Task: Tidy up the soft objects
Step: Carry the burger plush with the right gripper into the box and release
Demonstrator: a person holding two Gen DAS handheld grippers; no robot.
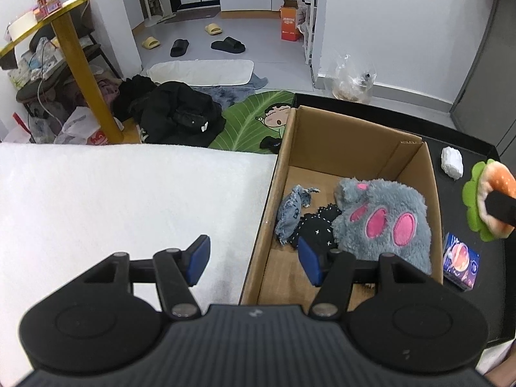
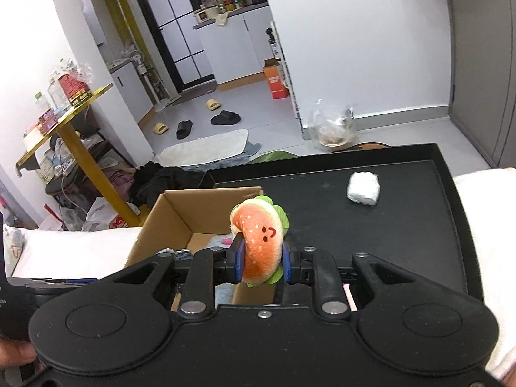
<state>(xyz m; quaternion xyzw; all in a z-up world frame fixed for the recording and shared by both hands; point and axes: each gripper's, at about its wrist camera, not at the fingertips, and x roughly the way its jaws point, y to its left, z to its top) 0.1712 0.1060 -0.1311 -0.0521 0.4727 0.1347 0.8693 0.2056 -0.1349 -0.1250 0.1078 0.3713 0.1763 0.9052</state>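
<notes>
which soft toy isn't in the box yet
The burger plush, clamped in the right tongs above the black tray. The grey paw plush, black pouch and denim piece already lie inside the cardboard box.

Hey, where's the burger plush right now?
The burger plush is pinched in the right claw, held above the black tray beside the cardboard box.

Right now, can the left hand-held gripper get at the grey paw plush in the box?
Probably yes. The left hand-held gripper is open and empty, over the near wall of the cardboard box. The box is open on top, and the grey paw plush lies uncovered inside, with nothing over it.
</notes>
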